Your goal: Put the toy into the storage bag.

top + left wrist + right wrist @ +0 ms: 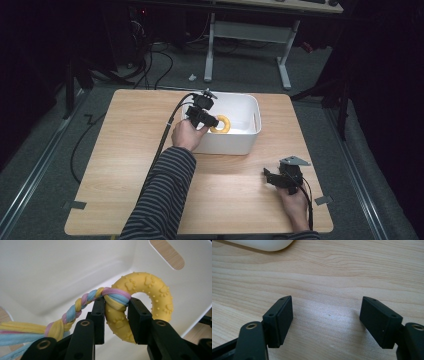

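A yellow rubber ring — studded with small bumps and raised paw prints — sits at the centre of the left gripper view, with a braided rope of pink, blue and yellow cloth strands knotted round it and trailing off to the lower left of the frame. The left tongs are clamped on the ring just below the knot, one black pad on each side. In the high view the ring shows as a yellow loop at the middle of the frame, held inside a white plastic bin, above its floor. The bin is rectangular with rounded corners, smooth walls and an oval handle slot in its end wall.

The right tongs stand wide apart over bare wood, their flat black pads matt and held on by small screws; in the high view they rest low at the lower right.

The counter is pale wood-grain laminate. Beyond it, toward the top of the high view — grey carpet, loose black cables and the white legs of a desk in a dim room. The person's left forearm wears a striped sleeve.
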Action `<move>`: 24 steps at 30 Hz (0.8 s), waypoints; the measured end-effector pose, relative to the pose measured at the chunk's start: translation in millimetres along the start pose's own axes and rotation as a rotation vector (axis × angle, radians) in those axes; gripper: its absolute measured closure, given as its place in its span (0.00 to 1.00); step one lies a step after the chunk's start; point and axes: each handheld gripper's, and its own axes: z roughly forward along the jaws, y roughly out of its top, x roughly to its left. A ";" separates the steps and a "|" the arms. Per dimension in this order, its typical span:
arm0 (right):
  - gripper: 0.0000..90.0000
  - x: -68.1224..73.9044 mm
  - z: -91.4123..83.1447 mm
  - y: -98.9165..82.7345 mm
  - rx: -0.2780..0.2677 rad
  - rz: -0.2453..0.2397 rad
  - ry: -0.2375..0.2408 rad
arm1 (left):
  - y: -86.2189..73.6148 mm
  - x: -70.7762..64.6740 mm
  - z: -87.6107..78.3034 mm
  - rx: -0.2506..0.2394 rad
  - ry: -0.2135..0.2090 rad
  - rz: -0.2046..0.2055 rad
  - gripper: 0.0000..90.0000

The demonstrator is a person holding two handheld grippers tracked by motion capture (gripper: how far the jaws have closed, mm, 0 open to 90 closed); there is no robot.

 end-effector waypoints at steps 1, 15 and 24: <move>0.30 0.0 0.0 0.0 0.000 0.000 0.000 | 0.0 0.0 0.0 0.000 0.000 0.000 0.76; 0.30 -0.1 0.0 0.0 0.000 0.000 0.001 | -2.3 -2.0 4.9 0.023 -0.008 0.007 0.74; 0.30 -0.3 0.3 0.3 0.000 0.000 0.001 | -2.7 -3.6 -10.9 -0.014 -0.039 0.016 0.54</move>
